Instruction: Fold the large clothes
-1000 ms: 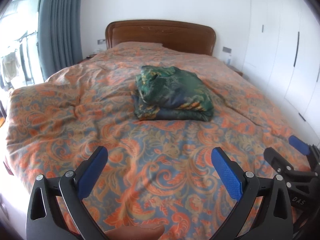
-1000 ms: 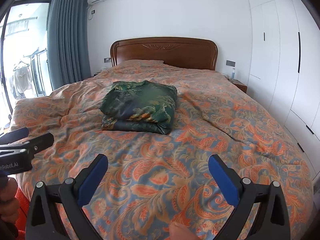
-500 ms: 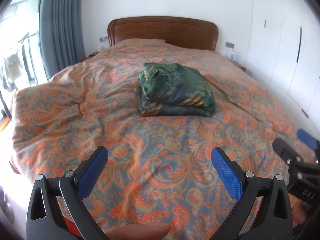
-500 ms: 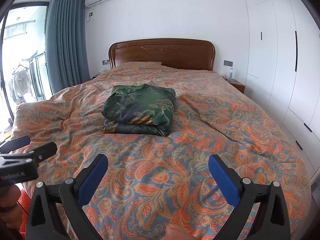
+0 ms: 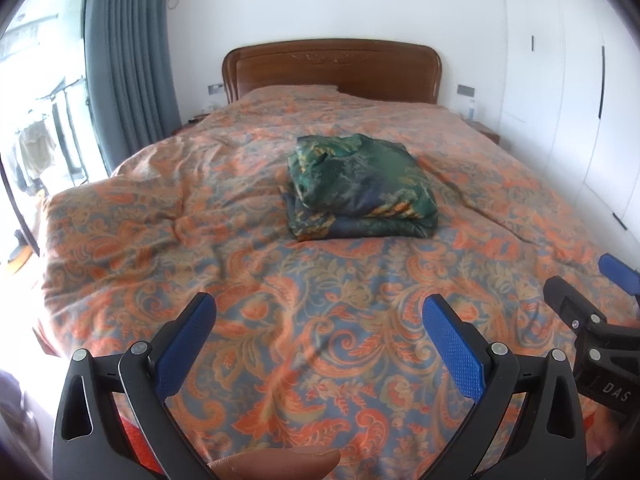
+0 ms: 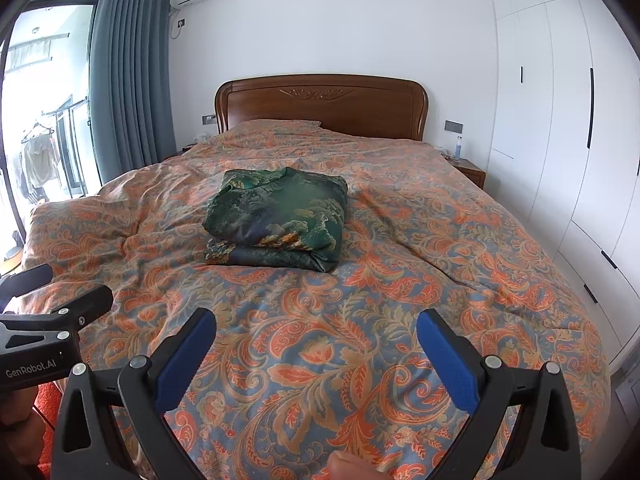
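Observation:
A green patterned garment (image 5: 362, 188) lies folded in a thick stack in the middle of the bed; it also shows in the right wrist view (image 6: 278, 220). My left gripper (image 5: 318, 332) is open and empty, held above the near part of the bed, well short of the garment. My right gripper (image 6: 316, 344) is open and empty, also above the near part of the bed. Each gripper shows at the edge of the other's view: the right one (image 5: 592, 308) and the left one (image 6: 48, 312).
The bed has an orange paisley quilt (image 6: 400, 280) and a wooden headboard (image 6: 320, 104). White wardrobes (image 6: 560, 120) line the right wall. A nightstand (image 6: 470, 170) stands by the headboard. Blue curtains (image 6: 128, 80) and a balcony door are at the left.
Both grippers have drawn back and tilted up from the bed, so the garment looks a little farther away. Both stay open and empty. The garment has not moved.

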Available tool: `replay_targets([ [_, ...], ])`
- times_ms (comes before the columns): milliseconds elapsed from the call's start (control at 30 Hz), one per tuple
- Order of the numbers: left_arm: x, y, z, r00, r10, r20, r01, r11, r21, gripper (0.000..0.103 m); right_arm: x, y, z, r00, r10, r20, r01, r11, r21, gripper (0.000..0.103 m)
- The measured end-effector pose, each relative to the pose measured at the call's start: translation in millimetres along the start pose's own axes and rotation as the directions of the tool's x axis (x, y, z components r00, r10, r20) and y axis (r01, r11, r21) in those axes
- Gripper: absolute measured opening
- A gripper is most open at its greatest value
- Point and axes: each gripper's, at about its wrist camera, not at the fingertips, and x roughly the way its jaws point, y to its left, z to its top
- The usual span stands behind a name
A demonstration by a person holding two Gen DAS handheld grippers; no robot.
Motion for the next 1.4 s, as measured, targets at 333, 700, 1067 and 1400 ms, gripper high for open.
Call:
replay_targets([
  [333,-0.6,1.7,0.0,1.0,0.002,0.005,-0.002,1.0,0.005,0.103,-1.7,4.2,1.2,1.0,0.004,-0.01,-0.004,1.0,-0.007,0.102],
  [700,-0.8,-2.1,3.9,1.0,-0.005,0.006,0.005,1.0,0.003,0.103,-2.3,5.7,2.9,1.0,0.0,-0.012,0.0,1.0,-0.017,0.102],
  [1067,0.5,-1.8,4.4,1.0,-0.017,-0.002,0.017,1.0,-0.012,0.103,-2.5,8.0,2.3,1.0,0.001,-0.016,-0.001,1.0,-0.018,0.102],
  [1400,4.0,-4.1,0.5,0.999,-0.031,-0.01,0.031,0.999,-0.013,0.103,0.5,1.8,-0.8,1.0,-0.003,-0.028,0.003,1.0,-0.003,0.102],
])
